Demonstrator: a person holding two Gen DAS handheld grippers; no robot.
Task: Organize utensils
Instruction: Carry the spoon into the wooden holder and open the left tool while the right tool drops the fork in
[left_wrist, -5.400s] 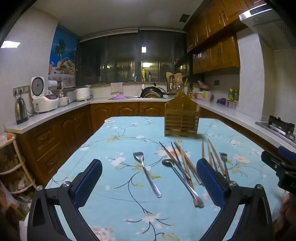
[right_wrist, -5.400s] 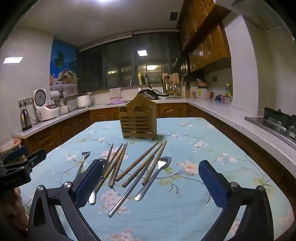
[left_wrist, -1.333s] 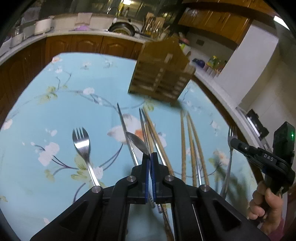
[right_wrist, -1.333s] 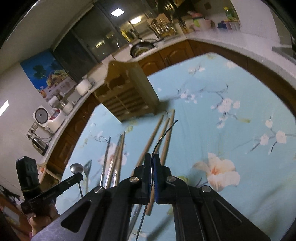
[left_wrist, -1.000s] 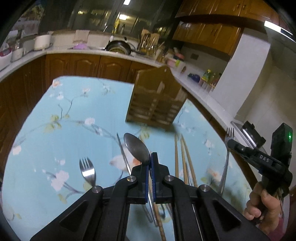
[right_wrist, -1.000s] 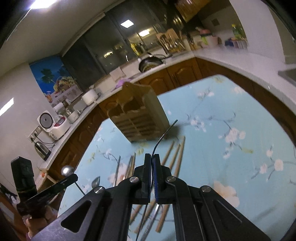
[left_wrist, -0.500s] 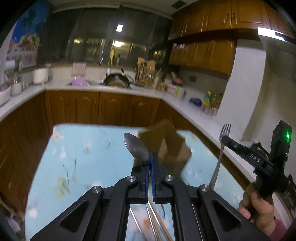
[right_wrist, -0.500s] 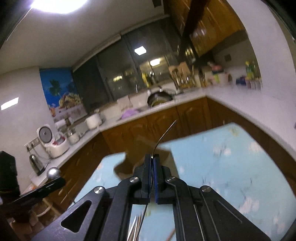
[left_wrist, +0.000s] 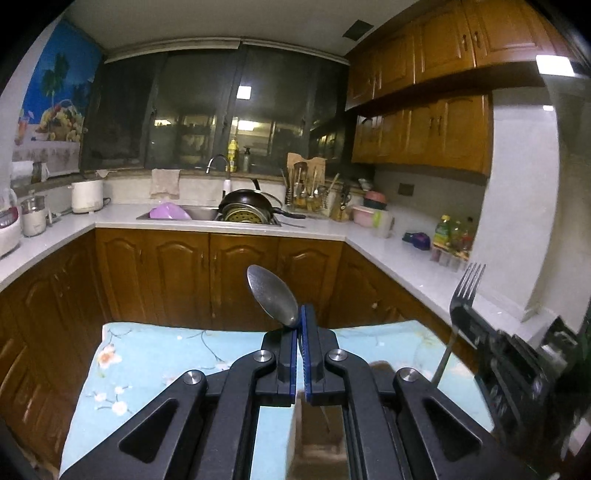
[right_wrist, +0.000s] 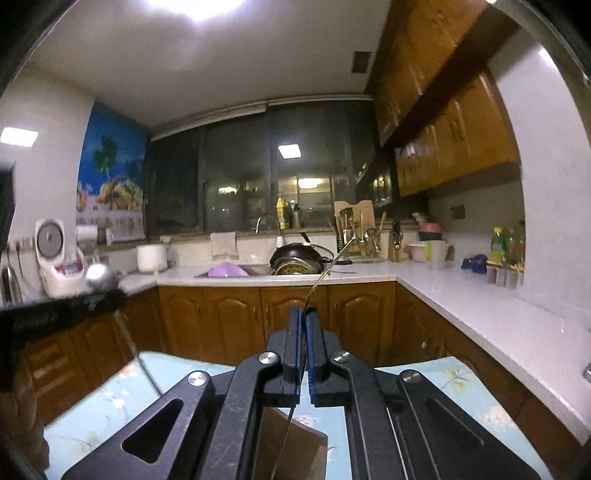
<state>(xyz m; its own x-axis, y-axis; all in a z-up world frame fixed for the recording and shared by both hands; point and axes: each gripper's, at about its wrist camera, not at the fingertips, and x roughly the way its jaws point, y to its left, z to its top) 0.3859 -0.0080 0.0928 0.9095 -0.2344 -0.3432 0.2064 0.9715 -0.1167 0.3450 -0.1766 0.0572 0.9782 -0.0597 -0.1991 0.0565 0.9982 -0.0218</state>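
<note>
In the left wrist view my left gripper is shut on a steel spoon, whose bowl sticks up and to the left of the pads. To its right my right gripper holds a fork with the tines up. The right wrist view shows that gripper shut on the fork, seen edge-on. At the left of that view is the left gripper with the spoon. A brown wooden holder lies blurred below both grippers on the blue floral table.
Beyond the table's far edge stand wooden cabinets under a white counter with a sink and a black pan. A rice cooker sits at the left, and bottles on the right counter.
Both grippers rose and moved forward with the spoon and fork. The views tilted up from the table, the loose utensils left the frame, and the holder slid under the grippers.
</note>
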